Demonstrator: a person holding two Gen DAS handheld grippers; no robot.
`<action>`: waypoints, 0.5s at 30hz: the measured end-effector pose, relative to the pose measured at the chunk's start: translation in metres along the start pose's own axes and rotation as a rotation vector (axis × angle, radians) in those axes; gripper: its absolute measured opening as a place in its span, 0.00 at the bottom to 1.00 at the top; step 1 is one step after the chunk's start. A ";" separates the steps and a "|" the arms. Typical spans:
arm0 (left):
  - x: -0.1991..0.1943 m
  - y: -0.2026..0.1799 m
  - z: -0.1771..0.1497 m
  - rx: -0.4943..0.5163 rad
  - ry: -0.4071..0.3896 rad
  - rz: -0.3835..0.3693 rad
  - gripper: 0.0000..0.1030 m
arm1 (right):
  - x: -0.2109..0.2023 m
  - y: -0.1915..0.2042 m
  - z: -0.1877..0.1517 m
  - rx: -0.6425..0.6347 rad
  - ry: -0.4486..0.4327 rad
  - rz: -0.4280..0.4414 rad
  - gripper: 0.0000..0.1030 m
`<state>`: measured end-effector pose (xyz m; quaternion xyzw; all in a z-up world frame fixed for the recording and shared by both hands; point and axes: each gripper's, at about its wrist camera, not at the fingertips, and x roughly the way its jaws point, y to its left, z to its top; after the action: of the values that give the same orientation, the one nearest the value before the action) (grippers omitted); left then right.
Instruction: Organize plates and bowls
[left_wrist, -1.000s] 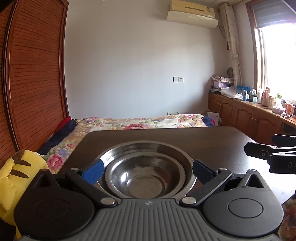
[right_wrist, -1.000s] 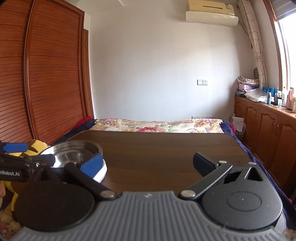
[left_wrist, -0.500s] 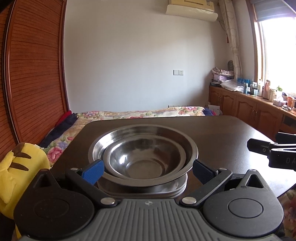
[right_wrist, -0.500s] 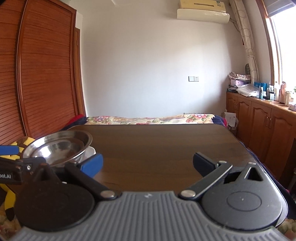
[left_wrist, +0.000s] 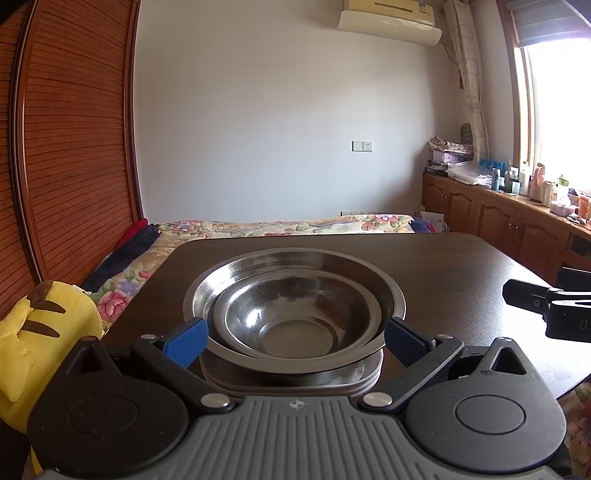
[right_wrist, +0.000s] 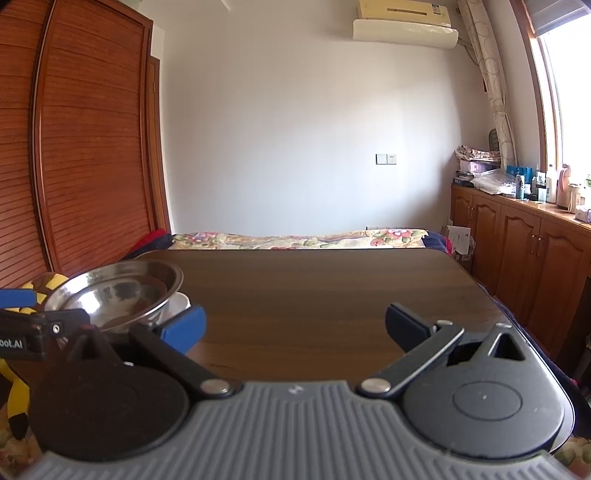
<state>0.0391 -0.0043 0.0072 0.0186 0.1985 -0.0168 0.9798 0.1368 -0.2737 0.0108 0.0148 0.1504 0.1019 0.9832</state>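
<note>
Two steel bowls (left_wrist: 295, 314), the smaller nested in the larger, rest on a low stack of plates (left_wrist: 295, 382) on the dark wooden table (left_wrist: 443, 266). My left gripper (left_wrist: 294, 338) is open, its blue pads standing on either side of the stack's near edge, apart from it. In the right wrist view the same bowls (right_wrist: 114, 291) sit at the left over a white dish (right_wrist: 181, 301), with the left gripper (right_wrist: 22, 325) in front of them. My right gripper (right_wrist: 295, 325) is open above bare tabletop (right_wrist: 332, 288), nothing between its fingers.
A yellow plush toy (left_wrist: 37, 332) lies off the table's left edge. A bed with a floral cover (left_wrist: 288, 225) runs beyond the far edge. Wooden cabinets (left_wrist: 498, 221) with bottles on top line the right wall, and a slatted wardrobe (right_wrist: 92, 147) the left.
The left gripper has drawn back and sunk lower, so the bowls look more side-on and the plates beneath them now show. Both grippers have stayed open.
</note>
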 end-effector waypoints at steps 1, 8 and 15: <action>0.000 0.000 0.000 0.000 0.000 0.001 1.00 | 0.000 0.000 0.000 0.000 -0.001 -0.001 1.00; 0.001 0.002 0.000 0.000 -0.004 0.003 1.00 | 0.000 -0.001 0.000 0.003 -0.005 -0.003 1.00; 0.001 0.002 0.000 0.001 -0.004 0.003 1.00 | 0.000 -0.001 0.000 0.003 -0.006 -0.003 1.00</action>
<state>0.0397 -0.0026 0.0072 0.0192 0.1964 -0.0153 0.9802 0.1369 -0.2747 0.0106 0.0162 0.1478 0.1005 0.9838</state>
